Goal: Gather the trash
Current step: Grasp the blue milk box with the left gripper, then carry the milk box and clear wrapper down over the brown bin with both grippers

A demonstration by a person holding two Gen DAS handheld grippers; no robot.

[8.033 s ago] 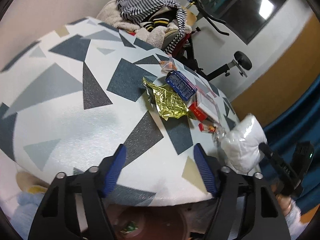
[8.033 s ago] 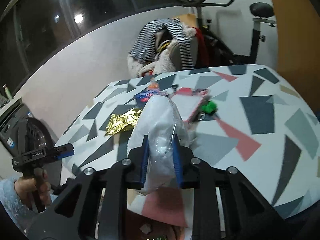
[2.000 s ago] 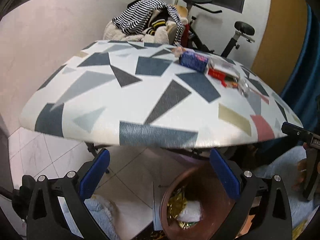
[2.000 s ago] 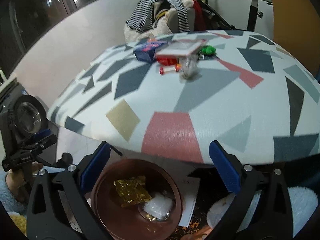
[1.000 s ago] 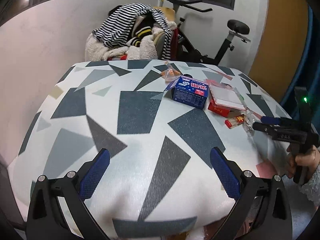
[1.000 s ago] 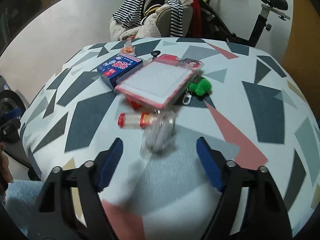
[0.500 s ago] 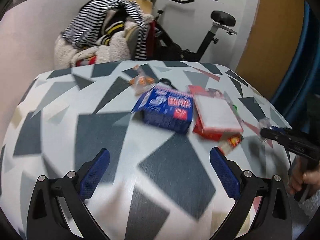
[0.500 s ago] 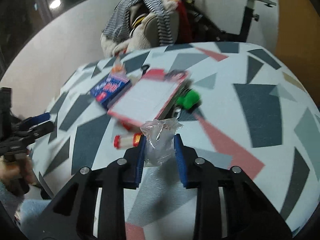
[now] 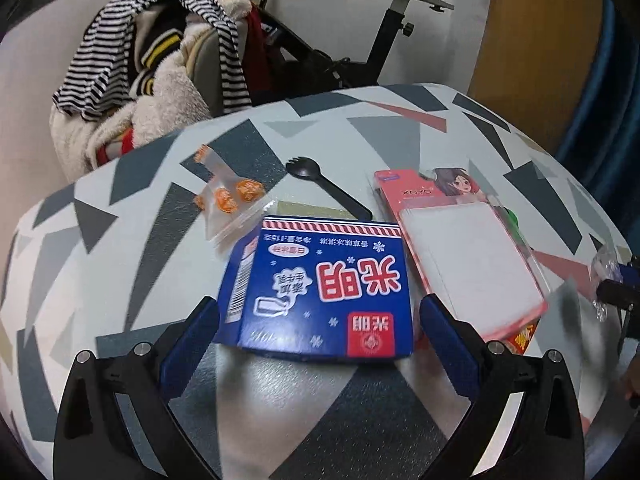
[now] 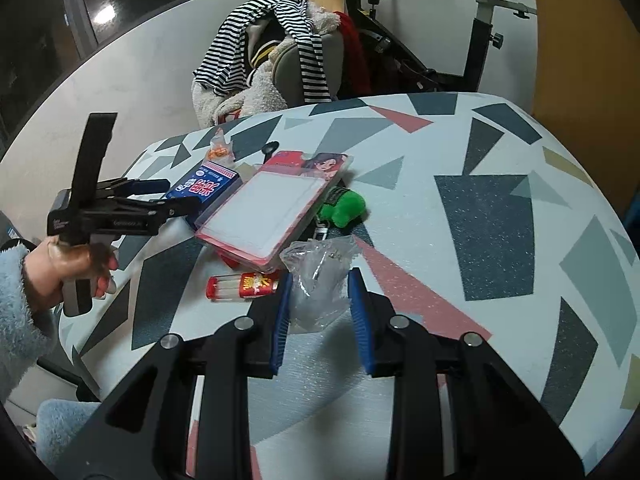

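Note:
My left gripper (image 9: 320, 316) is open, with its jaws either side of the near end of a blue carton (image 9: 320, 284) lying flat on the patterned table (image 9: 280, 408). The carton also shows in the right wrist view (image 10: 206, 188), with the left gripper (image 10: 176, 196) at it. My right gripper (image 10: 320, 300) is shut on a crumpled clear plastic bag (image 10: 316, 280), which also shows at the right edge of the left wrist view (image 9: 604, 276). A small red and white tube (image 10: 240, 286) lies just left of the bag.
A pink-edged flat package (image 9: 468, 256) lies right of the carton, with a clear packet with orange discs (image 9: 232, 200) and a black spork (image 9: 324, 188) behind. A green toy (image 10: 344, 208) sits beside the package. A chair heaped with clothes (image 9: 160, 68) and an exercise bike (image 9: 400, 20) stand behind the table.
My left gripper has moved forward over the table until its open jaws reach the blue carton. My right gripper closed on the clear bag about half a second ago and still holds it.

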